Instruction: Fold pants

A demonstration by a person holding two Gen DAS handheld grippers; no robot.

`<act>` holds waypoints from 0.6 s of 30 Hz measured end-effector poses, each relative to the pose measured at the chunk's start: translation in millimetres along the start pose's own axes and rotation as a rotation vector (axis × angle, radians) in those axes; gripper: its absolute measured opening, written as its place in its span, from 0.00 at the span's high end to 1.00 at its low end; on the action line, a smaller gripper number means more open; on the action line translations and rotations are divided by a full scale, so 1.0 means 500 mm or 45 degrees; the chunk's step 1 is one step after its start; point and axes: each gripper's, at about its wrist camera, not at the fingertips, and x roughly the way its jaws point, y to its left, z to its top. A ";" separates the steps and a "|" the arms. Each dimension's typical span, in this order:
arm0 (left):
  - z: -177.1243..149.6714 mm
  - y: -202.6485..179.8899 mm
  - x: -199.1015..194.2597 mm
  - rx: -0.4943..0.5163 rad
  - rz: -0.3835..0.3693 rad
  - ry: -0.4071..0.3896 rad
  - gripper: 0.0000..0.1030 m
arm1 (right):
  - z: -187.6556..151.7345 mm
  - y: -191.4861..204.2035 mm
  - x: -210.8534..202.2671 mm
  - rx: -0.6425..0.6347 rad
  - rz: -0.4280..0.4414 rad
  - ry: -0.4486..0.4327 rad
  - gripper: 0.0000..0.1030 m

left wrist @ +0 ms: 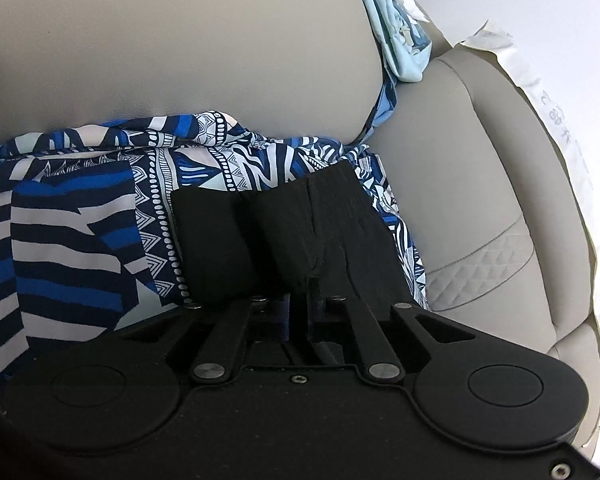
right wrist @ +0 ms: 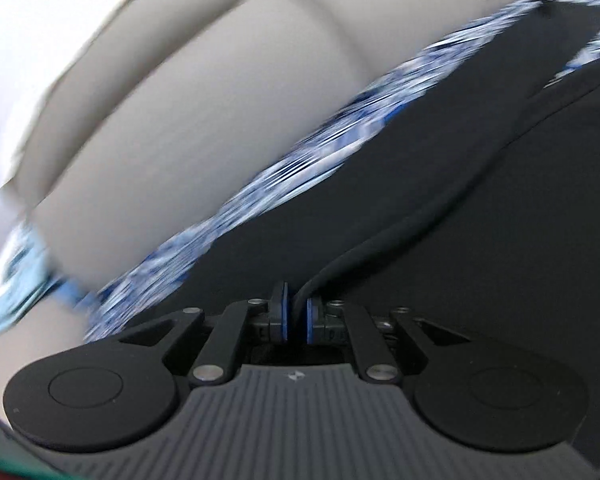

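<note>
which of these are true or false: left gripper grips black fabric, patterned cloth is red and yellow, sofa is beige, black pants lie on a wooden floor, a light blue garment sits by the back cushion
1. Left gripper grips black fabric. True: the left gripper is shut on bunched black pants.
2. Patterned cloth is red and yellow. False: the patterned cloth is blue, navy and white.
3. Sofa is beige. True: the sofa is beige.
4. Black pants lie on a wooden floor. False: they lie on the patterned cloth on the sofa.
5. A light blue garment sits by the back cushion. True: the light blue garment is tucked beside it.
</note>
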 end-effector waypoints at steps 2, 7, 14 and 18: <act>0.000 -0.004 0.003 0.017 0.008 -0.005 0.92 | 0.056 -0.062 0.013 0.064 -0.025 -0.047 0.76; -0.002 -0.008 0.004 0.054 0.019 -0.009 0.92 | 0.184 -0.171 0.036 0.074 -0.221 -0.156 0.73; 0.014 0.022 0.024 -0.087 -0.036 0.049 0.92 | 0.372 -0.318 0.093 0.107 -0.455 -0.219 0.76; 0.006 0.002 0.032 0.018 0.000 -0.001 0.92 | 0.469 -0.374 0.140 0.097 -0.554 -0.201 0.77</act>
